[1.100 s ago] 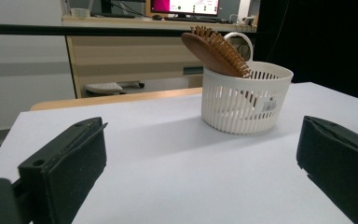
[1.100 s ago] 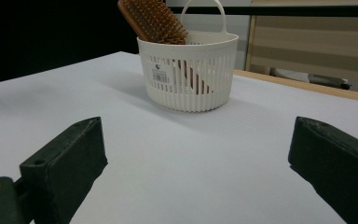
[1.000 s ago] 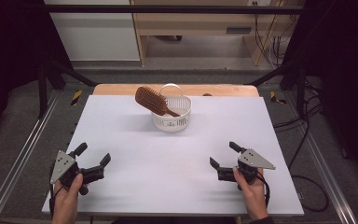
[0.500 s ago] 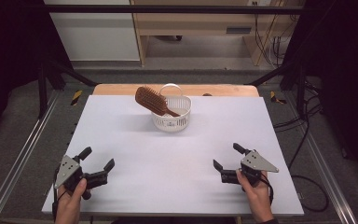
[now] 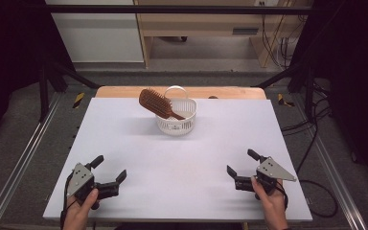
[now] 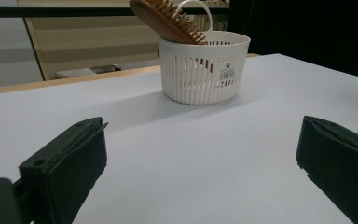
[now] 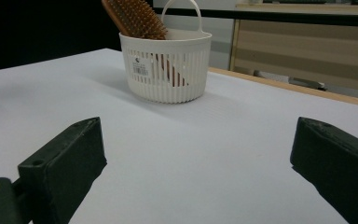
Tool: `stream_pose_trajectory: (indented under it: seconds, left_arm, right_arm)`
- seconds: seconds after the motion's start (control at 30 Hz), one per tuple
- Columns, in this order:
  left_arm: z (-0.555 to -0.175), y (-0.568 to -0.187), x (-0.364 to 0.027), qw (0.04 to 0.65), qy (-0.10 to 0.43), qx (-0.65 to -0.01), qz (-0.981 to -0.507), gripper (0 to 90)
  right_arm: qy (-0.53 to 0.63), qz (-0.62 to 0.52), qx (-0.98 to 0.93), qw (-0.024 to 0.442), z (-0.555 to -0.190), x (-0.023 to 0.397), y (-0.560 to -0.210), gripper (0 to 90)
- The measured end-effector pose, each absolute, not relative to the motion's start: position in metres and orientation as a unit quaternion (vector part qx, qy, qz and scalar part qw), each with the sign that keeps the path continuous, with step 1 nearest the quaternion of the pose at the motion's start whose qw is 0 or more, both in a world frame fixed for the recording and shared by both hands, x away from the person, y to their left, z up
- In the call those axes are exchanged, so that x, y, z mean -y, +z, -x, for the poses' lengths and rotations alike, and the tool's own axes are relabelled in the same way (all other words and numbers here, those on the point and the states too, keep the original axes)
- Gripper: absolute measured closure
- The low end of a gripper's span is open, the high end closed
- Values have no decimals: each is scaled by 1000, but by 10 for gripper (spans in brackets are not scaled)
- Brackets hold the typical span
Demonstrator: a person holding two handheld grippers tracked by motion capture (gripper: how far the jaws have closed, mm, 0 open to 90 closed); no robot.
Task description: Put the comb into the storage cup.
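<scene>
One brush (image 5: pixel 157 103) leans handle-down in one basket (image 5: pixel 176 122), head toward upper left; both grippers' jaws apart.

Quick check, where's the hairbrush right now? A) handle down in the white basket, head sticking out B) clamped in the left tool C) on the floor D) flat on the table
A: the hairbrush leans in the white basket with its bristled head above the rim, and both tools sit open near the table's front edge.

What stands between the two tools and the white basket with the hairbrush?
Nothing visible. Bare white table lies between the left tool, the right tool and the slatted white basket holding the wooden hairbrush.
</scene>
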State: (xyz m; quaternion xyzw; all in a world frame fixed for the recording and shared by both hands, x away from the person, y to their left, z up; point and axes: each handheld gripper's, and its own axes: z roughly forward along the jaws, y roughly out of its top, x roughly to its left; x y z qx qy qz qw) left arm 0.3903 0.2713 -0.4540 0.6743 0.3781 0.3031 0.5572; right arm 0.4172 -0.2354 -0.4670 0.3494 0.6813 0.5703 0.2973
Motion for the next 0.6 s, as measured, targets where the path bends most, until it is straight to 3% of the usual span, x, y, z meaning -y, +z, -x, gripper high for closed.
stream_pose_trajectory:
  seconds: [0.23, 0.6]
  left_arm:
    - [-384, -456, -271, 553, 311, -374, -677, 18]
    - [-368, -459, -294, 565, 344, -396, -636, 22]
  right_arm:
    - [576, -358, -671, 299, -415, 244, -471, 32]
    - [570, -365, -671, 302, -412, 247, -477, 36]
